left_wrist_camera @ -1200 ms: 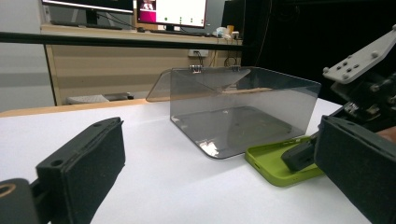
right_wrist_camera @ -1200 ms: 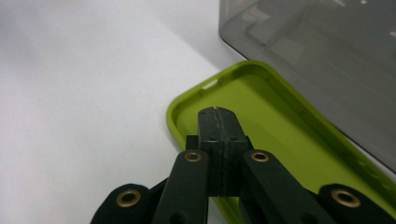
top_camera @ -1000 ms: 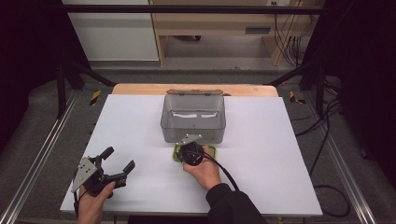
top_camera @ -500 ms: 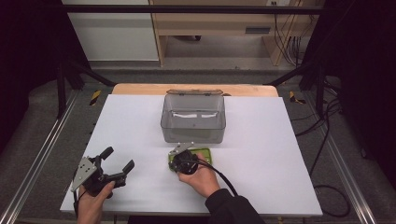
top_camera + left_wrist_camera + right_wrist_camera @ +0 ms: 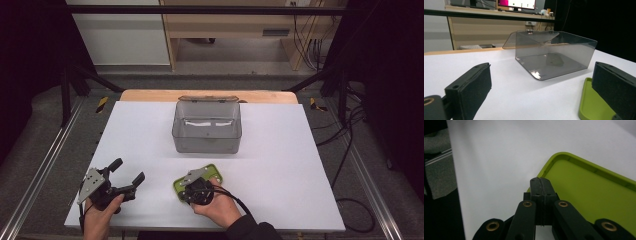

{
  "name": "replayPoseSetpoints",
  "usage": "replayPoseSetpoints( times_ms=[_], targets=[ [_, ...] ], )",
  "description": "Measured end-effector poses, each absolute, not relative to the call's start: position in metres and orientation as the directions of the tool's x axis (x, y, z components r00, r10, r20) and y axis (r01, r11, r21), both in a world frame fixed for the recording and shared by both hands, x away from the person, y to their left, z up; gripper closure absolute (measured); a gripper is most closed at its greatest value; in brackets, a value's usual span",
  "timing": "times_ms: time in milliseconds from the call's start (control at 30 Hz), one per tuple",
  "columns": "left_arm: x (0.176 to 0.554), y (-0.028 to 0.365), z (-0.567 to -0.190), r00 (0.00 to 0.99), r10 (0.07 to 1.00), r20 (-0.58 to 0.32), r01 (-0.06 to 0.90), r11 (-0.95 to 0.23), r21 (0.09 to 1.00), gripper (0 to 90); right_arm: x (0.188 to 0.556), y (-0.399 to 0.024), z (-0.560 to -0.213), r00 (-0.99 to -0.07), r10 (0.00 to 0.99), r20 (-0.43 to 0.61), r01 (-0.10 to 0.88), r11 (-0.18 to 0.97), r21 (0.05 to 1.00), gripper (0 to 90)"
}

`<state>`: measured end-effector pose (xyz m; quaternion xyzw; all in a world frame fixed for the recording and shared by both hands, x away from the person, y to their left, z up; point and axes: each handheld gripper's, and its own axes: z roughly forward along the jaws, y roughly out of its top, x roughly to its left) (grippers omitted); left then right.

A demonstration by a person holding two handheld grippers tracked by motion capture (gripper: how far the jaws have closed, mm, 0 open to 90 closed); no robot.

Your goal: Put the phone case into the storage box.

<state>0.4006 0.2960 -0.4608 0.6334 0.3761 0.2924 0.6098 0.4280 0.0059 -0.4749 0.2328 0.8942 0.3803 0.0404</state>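
White worktop (image 5: 280, 150) stands in a dim room, with a wooden strip along its far edge and a pale wooden bench on the floor beyond it. Near the middle of the worktop, closer to the far edge, sits a clear grey plastic box (image 5: 207, 128) with its hinged lid tipped back toward the far edge; it looks empty.

Close to the near edge, about midway along it, lies a flat green tray (image 5: 216, 172), shallow with a raised rim and rounded corners. The right gripper (image 5: 192, 177) sits over the tray's left end, in a hand that comes in from the near edge. In the right gripper view its two black jaws are pressed together at the tray's rim (image 5: 554, 157); whether they pinch the rim or only rest against it, I cannot tell.

Toward the near left corner the left gripper (image 5: 127, 172) is held in the other hand, its jaws spread wide with nothing between them. In the left gripper view it points toward the box (image 5: 554, 55), with the tray's edge (image 5: 596, 105) just beside one jaw.
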Motion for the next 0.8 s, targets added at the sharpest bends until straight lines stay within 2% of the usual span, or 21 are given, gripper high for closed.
replayPoseSetpoints(
  times_ms=[433, 800],
  targets=[
    [0.399, 0.291, -0.460, 0.559, 0.825, -0.077, 0.150, -0.009, 0.989, 2.6, 0.403, -0.009, -0.476, -0.899, 0.409, 0.155, 0.393, 0.600, 0.697, 90.0],
    [0.398, 0.285, -0.459, 0.573, 0.816, -0.079, 0.177, -0.030, 0.984, 2.7, 0.399, -0.009, -0.477, -0.905, 0.391, 0.164, 0.386, 0.601, 0.700, 90.0]
  ],
)
